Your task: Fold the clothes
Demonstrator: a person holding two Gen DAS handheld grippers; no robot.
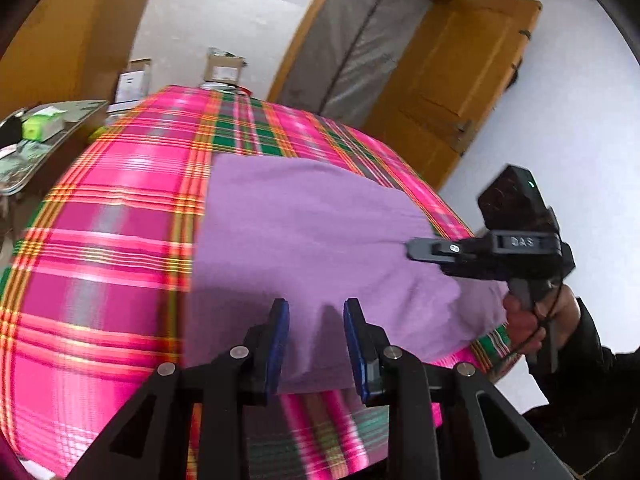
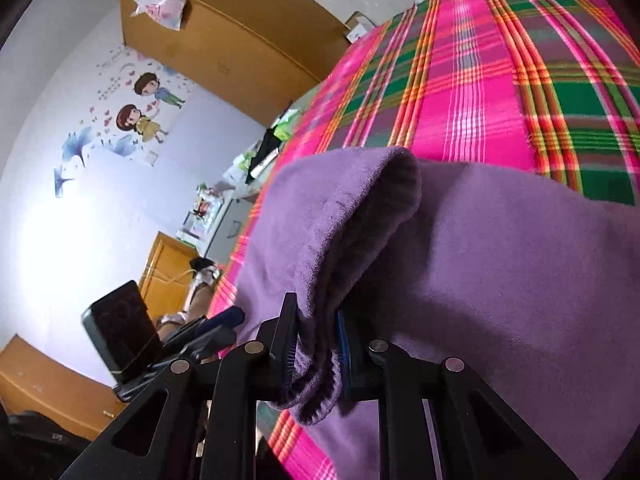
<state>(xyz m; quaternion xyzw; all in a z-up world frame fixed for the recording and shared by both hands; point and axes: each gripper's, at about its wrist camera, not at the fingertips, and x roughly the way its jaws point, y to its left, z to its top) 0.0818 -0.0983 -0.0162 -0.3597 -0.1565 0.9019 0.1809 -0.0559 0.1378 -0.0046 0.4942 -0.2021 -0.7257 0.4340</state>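
A purple knit garment [image 1: 300, 232] lies on a bed with a pink and green plaid sheet [image 1: 100, 220]. My left gripper [image 1: 318, 336] is at the garment's near edge. Cloth is bunched between its blue pads, creases run out from the grip, and the edge hangs below the fingers. In the right wrist view my right gripper [image 2: 318, 340] is shut on a ribbed hem of the garment [image 2: 500, 260], which folds up and over from the plaid sheet [image 2: 480, 100]. The left wrist view shows the right gripper [image 1: 412, 248] pinching the garment's right side.
A person's hand [image 1: 524, 320] holds the right gripper's handle off the bed's right edge. A side table with a green item [image 1: 40, 132] stands left of the bed, cardboard boxes [image 1: 224, 68] behind it, a wooden door [image 1: 452, 72] at the back right. A wooden wardrobe [image 2: 224, 36] lines the wall.
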